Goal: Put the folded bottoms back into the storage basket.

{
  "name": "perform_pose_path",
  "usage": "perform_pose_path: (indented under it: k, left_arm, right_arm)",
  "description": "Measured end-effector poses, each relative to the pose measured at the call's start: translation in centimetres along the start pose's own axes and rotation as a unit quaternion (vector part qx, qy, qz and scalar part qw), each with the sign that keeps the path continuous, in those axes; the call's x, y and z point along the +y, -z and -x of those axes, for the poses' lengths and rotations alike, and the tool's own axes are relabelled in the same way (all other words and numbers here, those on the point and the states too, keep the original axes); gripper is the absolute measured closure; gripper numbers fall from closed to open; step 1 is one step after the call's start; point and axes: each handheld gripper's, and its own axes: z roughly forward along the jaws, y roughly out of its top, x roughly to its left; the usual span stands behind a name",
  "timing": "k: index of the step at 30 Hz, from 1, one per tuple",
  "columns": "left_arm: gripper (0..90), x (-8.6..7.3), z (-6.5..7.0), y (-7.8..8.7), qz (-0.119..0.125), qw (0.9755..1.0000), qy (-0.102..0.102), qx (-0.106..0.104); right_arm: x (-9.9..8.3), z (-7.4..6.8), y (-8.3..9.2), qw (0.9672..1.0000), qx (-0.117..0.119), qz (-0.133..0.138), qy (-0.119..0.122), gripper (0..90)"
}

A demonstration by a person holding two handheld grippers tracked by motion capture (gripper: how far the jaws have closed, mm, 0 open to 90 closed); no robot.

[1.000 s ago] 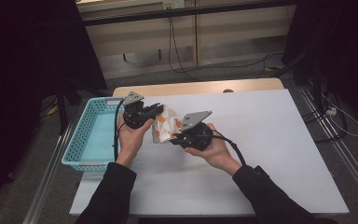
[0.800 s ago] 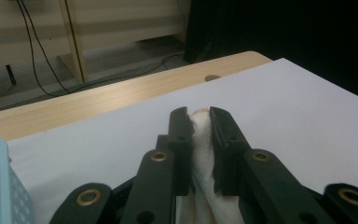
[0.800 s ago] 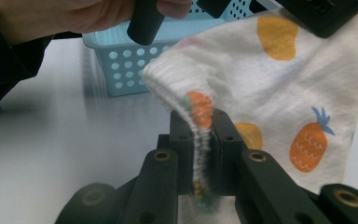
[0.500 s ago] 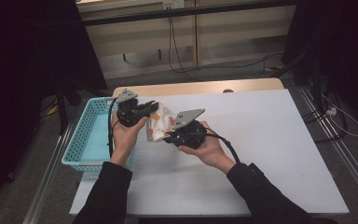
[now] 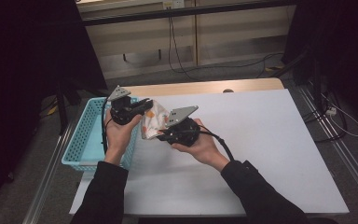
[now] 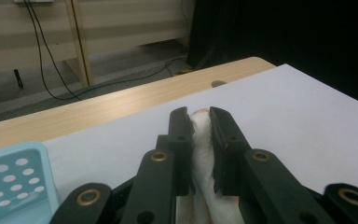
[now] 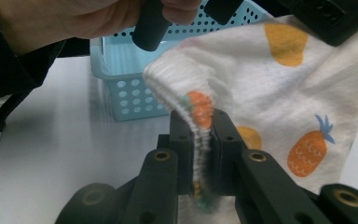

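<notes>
Soft, light pineapple-print cloth (image 5: 153,120), probably terry, pinched by left hand-held gripper (image 5: 145,104) and right hand-held gripper (image 5: 160,135) at opposite edges.

no readable text, labels, brands, numbers or signs anywhere

Soft knit cloth (image 7: 279,88), perforated plastic basket (image 5: 81,140), matt tabletop (image 5: 270,154)
</notes>
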Motion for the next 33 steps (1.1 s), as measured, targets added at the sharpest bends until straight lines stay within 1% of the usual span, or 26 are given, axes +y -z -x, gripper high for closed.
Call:
perform_pose_path:
  k: [3,6,9,11,12,19,25,29,33]
  left_arm:
    - [80.0,0.1,-0.3,0.3,0.004,1.0000,0.002,0.002]
    - [79.9,0.2,-0.6,0.8,0.007,1.0000,0.003,0.004]
    - [79.9,0.4,-1.1,1.3,0.014,0.9998,0.009,0.006]
    - [79.9,0.5,-1.4,1.7,0.015,0.9998,0.008,0.008]
    - [80.0,0.5,-1.5,1.8,0.017,0.9998,0.011,0.008]
    - [79.9,0.6,-2.1,2.3,0.017,0.9998,0.008,0.012]
    - [79.9,0.7,-2.7,3.0,0.020,0.9997,0.010,0.012]
    - [79.9,0.7,-3.0,3.5,0.019,0.9996,0.011,0.016]
    - [79.9,0.6,-3.5,3.9,0.019,0.9995,0.016,0.020]
  right_arm:
    - [0.3,0.0,-0.4,1.0000,0.003,0.003,-0.002,82.1]
    - [0.9,-0.1,-0.6,1.0000,0.004,0.004,0.003,82.1]
    - [1.5,-0.2,-0.7,0.9999,0.005,0.007,0.007,82.1]
    - [1.8,-0.2,-0.9,0.9999,0.005,0.008,0.006,82.0]
    - [1.9,-0.2,-1.0,0.9999,0.006,0.008,0.008,82.1]
    - [2.6,-0.4,-1.9,0.9999,0.011,0.008,0.008,82.1]
    - [3.3,-0.5,-2.5,0.9998,0.015,0.009,0.010,82.0]
    - [3.7,-0.8,-2.9,0.9997,0.019,0.008,0.013,82.0]
    - [4.1,-0.9,-3.5,0.9996,0.023,0.011,0.011,82.1]
